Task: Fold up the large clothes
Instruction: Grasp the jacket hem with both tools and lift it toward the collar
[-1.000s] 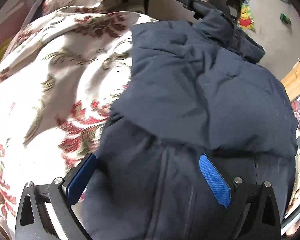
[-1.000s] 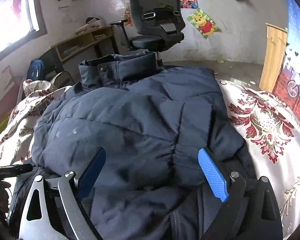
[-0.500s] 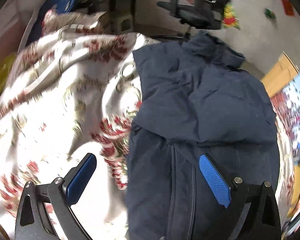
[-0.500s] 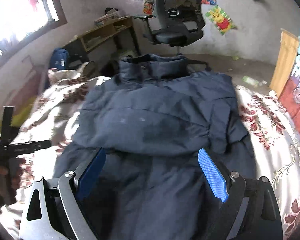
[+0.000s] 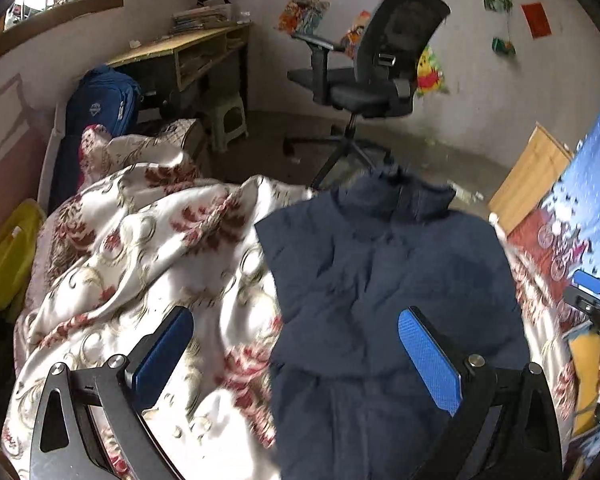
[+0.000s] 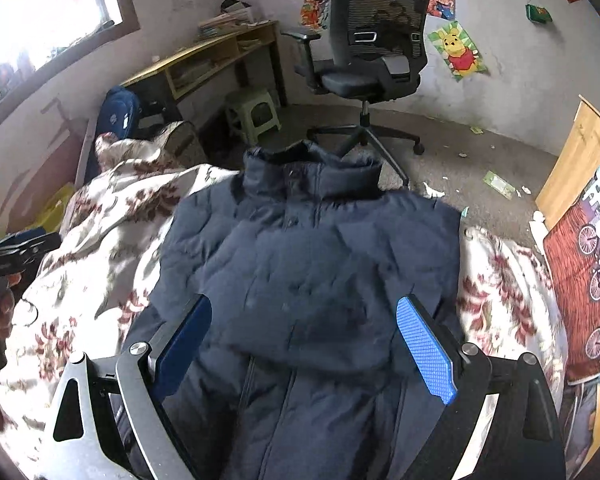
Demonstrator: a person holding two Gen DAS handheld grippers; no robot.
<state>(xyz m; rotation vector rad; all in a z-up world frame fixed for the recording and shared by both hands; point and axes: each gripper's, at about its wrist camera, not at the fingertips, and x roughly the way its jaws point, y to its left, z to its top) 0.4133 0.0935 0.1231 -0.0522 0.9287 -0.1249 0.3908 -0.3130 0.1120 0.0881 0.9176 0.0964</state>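
- The left claw (image 5: 296,354) hangs above the bed with its blue pads wide apart and nothing between them.
- The right claw (image 6: 304,354) is likewise spread, gripping nothing, above the garment.
- Beneath both lies the navy padded jacket (image 6: 308,272), front up, collar toward the far edge of the bed, both sleeves folded in across its chest.
- It rests on a floral bedspread (image 5: 140,248), which is rumpled to its left.
- Beyond the bed stand a black office chair (image 6: 376,40), a green stool (image 6: 254,114) and a wooden desk (image 5: 188,50).
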